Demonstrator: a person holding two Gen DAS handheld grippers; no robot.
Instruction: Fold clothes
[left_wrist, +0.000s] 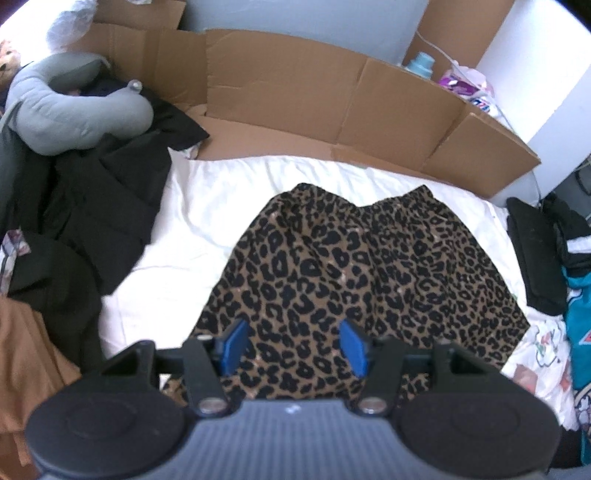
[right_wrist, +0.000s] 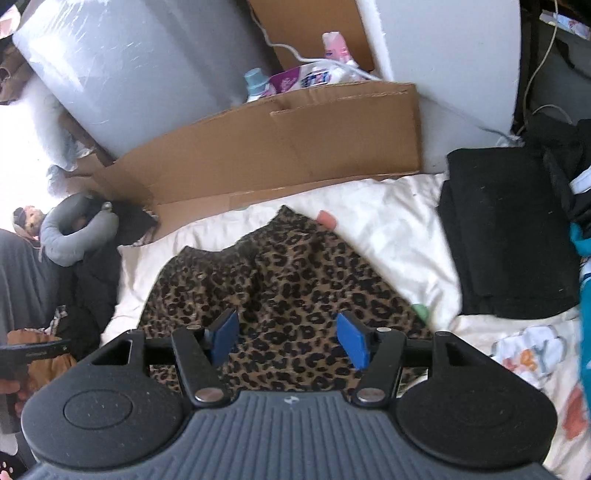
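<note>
A white-sheeted bed (left_wrist: 177, 266) carries a flattened brown cardboard box (left_wrist: 332, 110) along its far edge. A brown-and-black leopard-print fabric garment (left_wrist: 332, 258) lies spread at the bed's middle. Above it, the left tongs (left_wrist: 294, 339) and right tongs (right_wrist: 290, 338) both stand apart, holding nothing.

light: bright daylight, upper left blown out | focus: soft | edges: fisheye bending, dark corners
</note>
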